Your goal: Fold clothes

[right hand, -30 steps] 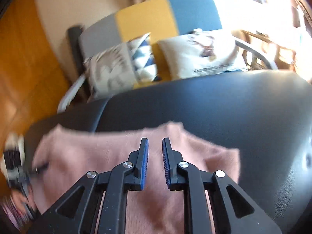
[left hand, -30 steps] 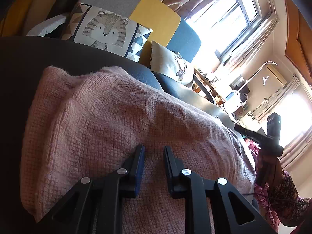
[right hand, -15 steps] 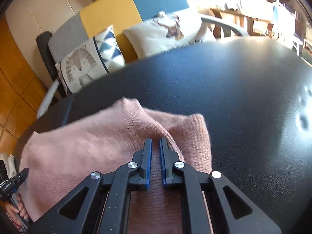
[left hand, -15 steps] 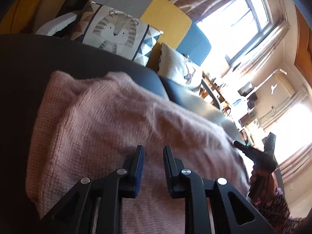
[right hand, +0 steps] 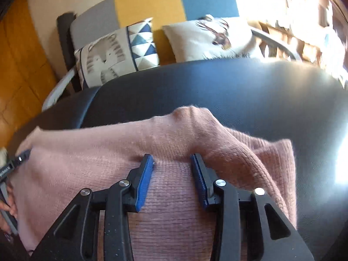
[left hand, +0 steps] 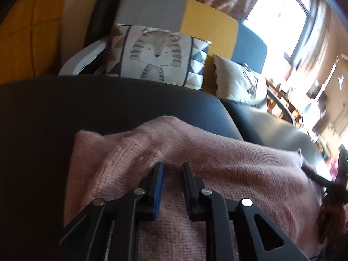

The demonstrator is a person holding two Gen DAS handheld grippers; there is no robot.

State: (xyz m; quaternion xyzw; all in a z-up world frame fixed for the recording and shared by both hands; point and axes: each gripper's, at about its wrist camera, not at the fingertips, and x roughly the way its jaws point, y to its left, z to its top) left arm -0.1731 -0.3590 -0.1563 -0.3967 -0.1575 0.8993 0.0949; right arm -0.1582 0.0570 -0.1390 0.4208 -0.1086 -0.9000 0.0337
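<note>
A pink knit sweater [left hand: 228,174] lies in a folded layer on a black padded surface [left hand: 108,108]. My left gripper [left hand: 173,165] rests on its near part. Its jaws are closing and a narrow gap still shows flat knit, with a low ridge of cloth just beyond the tips. In the right wrist view the same sweater [right hand: 87,152] spreads to the left. My right gripper [right hand: 173,158] sits on it with its jaws opening wide, the blue pads clear of the cloth and a raised fold ahead of them. One of the left gripper's fingers [right hand: 21,155] touches the sweater's left edge.
Behind the black surface [right hand: 239,91] stands a grey, yellow and blue sofa [left hand: 206,24] with a tiger cushion [left hand: 156,56] and a white cushion [left hand: 239,82]. Bright windows and cluttered furniture fill the right. An orange floor [right hand: 19,69] shows on the left.
The right jaws have gone from nearly shut to wide apart and sit lower on the sweater. The left jaws have narrowed a little. The left view has swung, and the sweater sits lower in it.
</note>
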